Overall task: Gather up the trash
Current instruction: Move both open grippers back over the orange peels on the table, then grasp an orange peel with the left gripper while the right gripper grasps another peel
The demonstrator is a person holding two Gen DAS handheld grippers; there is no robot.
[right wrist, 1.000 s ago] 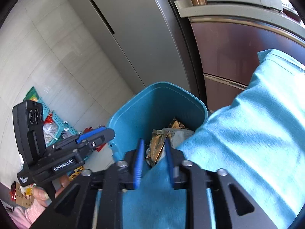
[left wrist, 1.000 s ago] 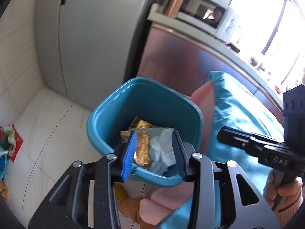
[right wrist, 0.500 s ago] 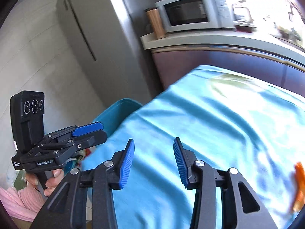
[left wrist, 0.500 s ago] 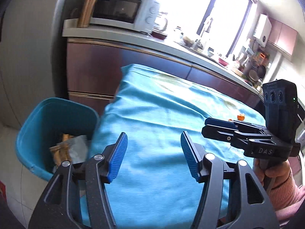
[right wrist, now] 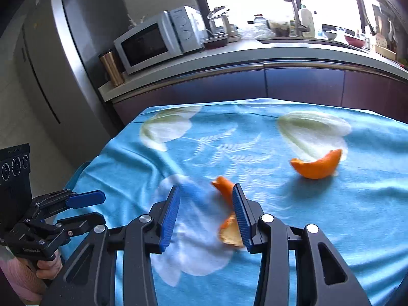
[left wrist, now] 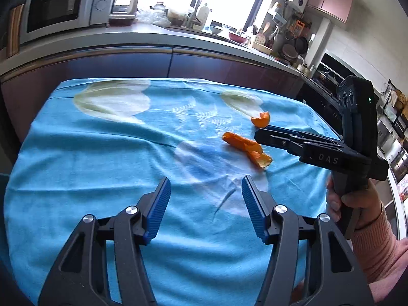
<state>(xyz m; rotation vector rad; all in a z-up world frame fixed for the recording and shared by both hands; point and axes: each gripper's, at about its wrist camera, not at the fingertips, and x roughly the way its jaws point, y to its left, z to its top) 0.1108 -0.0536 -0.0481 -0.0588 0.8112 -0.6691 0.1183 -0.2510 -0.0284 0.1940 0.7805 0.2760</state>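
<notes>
Two orange peels lie on the blue flowered tablecloth point(left wrist: 102, 168). The long curled peel point(left wrist: 244, 150) sits right of the middle, and a small cupped peel point(left wrist: 260, 119) lies just beyond it. My left gripper point(left wrist: 205, 181) hovers open over bare cloth, nearer than the peels, with nothing between its fingers. My right gripper point(right wrist: 204, 191) is open just above the long peel point(right wrist: 225, 191), which lies on the cloth by the right finger, partly hidden behind it. The cupped peel point(right wrist: 316, 165) is farther right. Each gripper shows in the other's view: right gripper point(left wrist: 260, 134), left gripper point(right wrist: 102, 207).
Past the table's far edge runs a dark kitchen counter point(left wrist: 178, 58) with a microwave point(right wrist: 158, 40) and a sink area. A grey fridge point(right wrist: 63, 76) stands at the left. A hand in a pink sleeve point(left wrist: 367, 229) holds the right gripper.
Both grippers have swung away from the blue bin with wrappers in it and now hang over the table. Both sets of jaws have spread wider. The peels have come into view.
</notes>
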